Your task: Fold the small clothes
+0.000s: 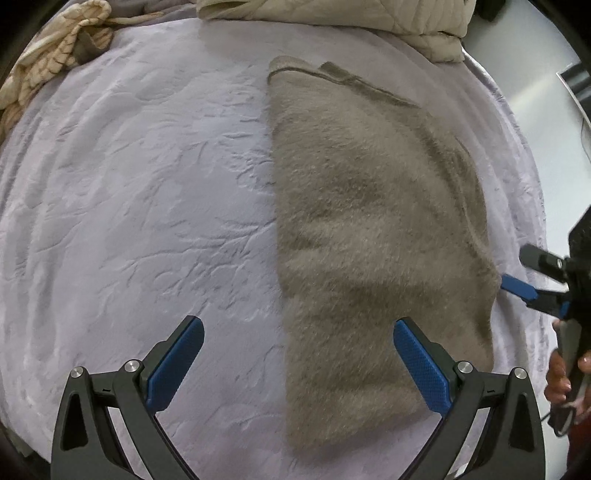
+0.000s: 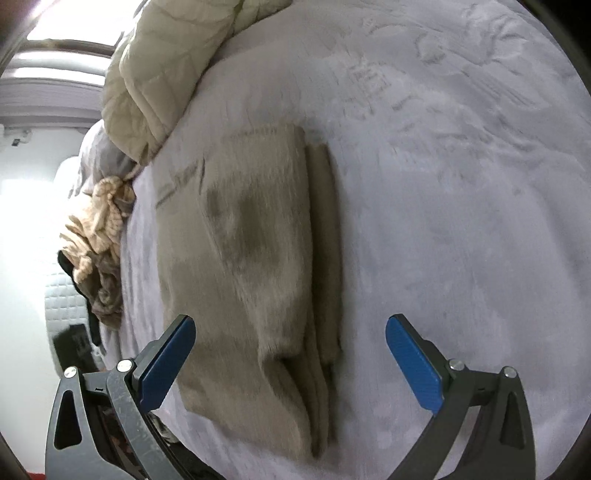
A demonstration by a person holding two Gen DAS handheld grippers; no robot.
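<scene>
- Blue-padded fingers of the left gripper (image 1: 298,363) stand wide apart above the near end of a folded taupe fuzzy garment (image 1: 373,229), clamping nothing.
- Blue pads of the right gripper (image 2: 290,363) are likewise spread, one on either side of the garment's near edge, where stacked layers show.
- Seen from the left wrist, the right gripper sits at the garment's right edge, held by a person's hand (image 1: 565,373).
- Pale lilac embossed plush bedspread (image 1: 147,184) lies under the garment.
- Farther back, a beige quilted comforter (image 1: 369,18) is bunched at the bed's far edge.
- A crumpled cream-and-tan striped cloth (image 1: 51,59) rests at the far corner.
</scene>
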